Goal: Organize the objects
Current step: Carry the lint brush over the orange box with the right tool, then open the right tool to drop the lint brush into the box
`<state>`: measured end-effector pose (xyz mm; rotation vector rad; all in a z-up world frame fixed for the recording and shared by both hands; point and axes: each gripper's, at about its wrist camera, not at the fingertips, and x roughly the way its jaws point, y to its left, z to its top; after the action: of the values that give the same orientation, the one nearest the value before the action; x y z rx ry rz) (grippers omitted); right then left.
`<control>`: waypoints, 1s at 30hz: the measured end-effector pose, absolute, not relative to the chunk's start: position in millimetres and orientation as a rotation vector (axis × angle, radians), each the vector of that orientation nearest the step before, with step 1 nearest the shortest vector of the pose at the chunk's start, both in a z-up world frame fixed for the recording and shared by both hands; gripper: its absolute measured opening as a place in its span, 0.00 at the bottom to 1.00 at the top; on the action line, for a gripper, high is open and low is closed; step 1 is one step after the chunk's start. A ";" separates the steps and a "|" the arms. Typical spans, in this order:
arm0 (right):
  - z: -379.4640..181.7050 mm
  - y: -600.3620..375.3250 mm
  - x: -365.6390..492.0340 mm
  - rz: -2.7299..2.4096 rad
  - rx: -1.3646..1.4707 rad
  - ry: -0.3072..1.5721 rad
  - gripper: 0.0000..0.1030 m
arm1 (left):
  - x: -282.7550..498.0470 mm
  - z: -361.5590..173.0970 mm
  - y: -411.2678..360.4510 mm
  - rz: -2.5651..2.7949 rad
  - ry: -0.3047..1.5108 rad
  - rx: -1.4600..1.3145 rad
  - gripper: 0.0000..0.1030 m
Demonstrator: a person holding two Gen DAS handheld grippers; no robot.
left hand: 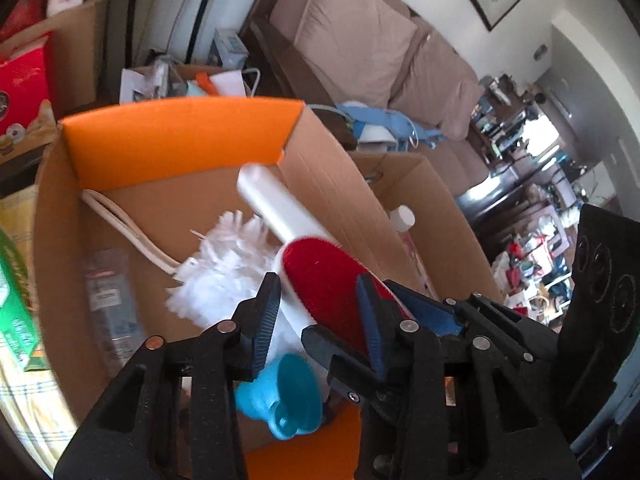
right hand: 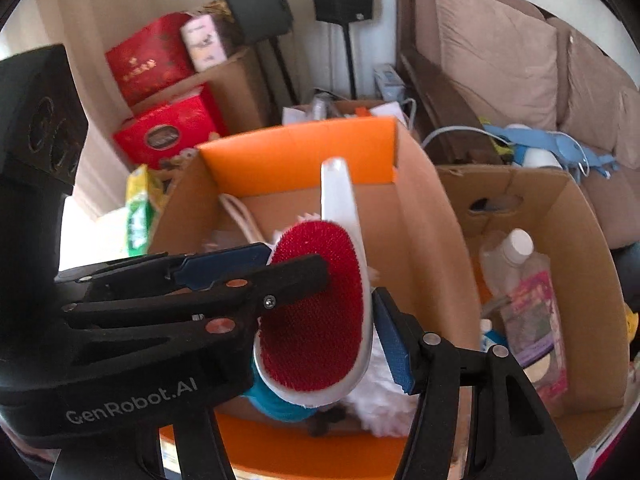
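Over the open cardboard box (left hand: 352, 200) with the orange flaps, I hold a red-faced lint brush (left hand: 320, 280) between both my grippers. My left gripper (left hand: 320, 312) has its ribbed pads on either side of the brush head, one against the white edge, the other lying across the red pile; whether they truly press I cannot tell. My right gripper (right hand: 320, 304) straddles the same brush (right hand: 320, 320): its blue-padded finger (right hand: 396, 344) lies along the white rim on the right, while its other finger is hidden behind the left gripper's black body, which crosses in front of it. So I cannot tell whether the right one grips.

The brush's white handle points away from me toward the far orange flap, and the whole brush hangs above the box's contents. Below it lie a white fluffy duster (left hand: 224, 264), a turquoise funnel-like cup (left hand: 288, 396) at the near wall, a white cord (left hand: 124, 224) and a clear packet (left hand: 112, 300) on the left floor.

Beside it to the right stands a second cardboard box (right hand: 580, 264) holding a white-capped clear bottle (right hand: 516, 256). Red gift boxes (right hand: 160, 60) are stacked behind, and a sofa (right hand: 500, 52) stands to the right.
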<state>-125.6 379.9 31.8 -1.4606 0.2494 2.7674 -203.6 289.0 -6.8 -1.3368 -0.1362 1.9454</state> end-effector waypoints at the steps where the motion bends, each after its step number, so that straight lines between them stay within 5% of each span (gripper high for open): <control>1: 27.7 383.3 -125.9 2.755 -1.467 0.244 0.59 | -202.4 -9.4 293.0 1.945 -0.127 -1.343 0.34; 10: 2.6 394.3 -126.5 2.687 -1.504 0.214 0.59 | -195.6 -18.4 266.0 1.968 -0.125 -1.368 0.36; 18: 0.5 388.2 -124.9 2.650 -1.505 0.079 0.65 | -178.4 6.8 212.7 2.034 -0.124 -1.322 0.61; 25: 34.1 391.8 -109.2 2.705 -1.364 0.118 0.71 | -180.0 23.9 159.7 2.113 -0.153 -1.311 0.65; 27: 43.8 388.0 -106.5 2.729 -1.337 0.129 0.71 | -179.7 24.9 148.1 2.139 -0.169 -1.311 0.82; 30: 55.3 377.4 -103.5 2.771 -1.319 0.144 0.72 | -182.0 25.3 130.0 2.161 -0.209 -1.316 0.83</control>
<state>-103.5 377.4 55.3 -1.3191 0.1444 2.7710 -182.0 130.0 25.3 -1.3158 -0.2093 2.1605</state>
